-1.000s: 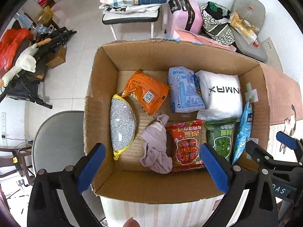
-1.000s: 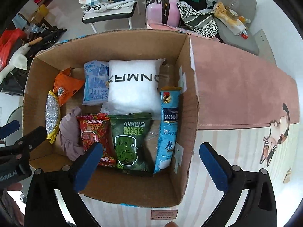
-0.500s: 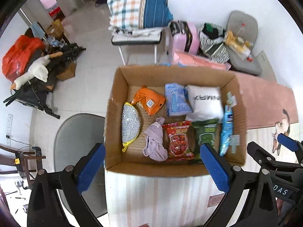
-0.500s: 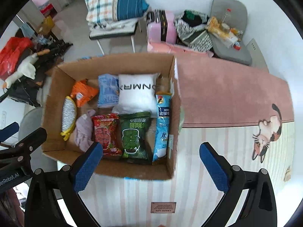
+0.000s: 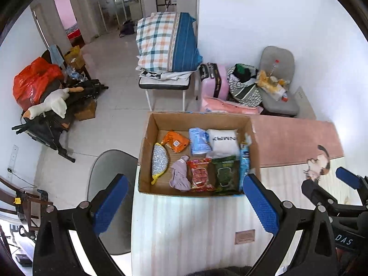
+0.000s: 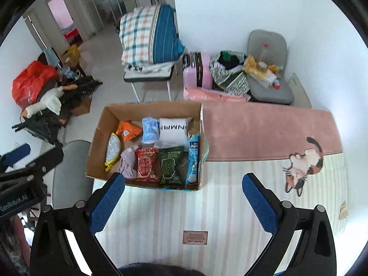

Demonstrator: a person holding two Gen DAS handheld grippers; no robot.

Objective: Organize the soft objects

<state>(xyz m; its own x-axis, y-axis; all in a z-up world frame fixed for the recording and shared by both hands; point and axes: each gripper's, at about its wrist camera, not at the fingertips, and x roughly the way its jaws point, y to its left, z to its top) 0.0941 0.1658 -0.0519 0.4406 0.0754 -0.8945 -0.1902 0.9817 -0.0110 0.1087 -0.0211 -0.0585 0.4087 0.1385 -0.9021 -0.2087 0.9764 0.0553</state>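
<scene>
Hovering spread and empty above the striped mat, the left gripper (image 5: 184,203) and right gripper (image 6: 182,201) are framing the brown cardboard box (image 6: 101,133) at frame centre, its soft packets lying side by side, apparently sorted.

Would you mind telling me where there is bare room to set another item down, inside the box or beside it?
The mat is bare right of the cardboard box up to the cat print, and in front of it. Inside, cardboard shows only beyond the orange packet. Elsewhere it is crowded: white pillow, red snack bag, green snack bag.
</scene>
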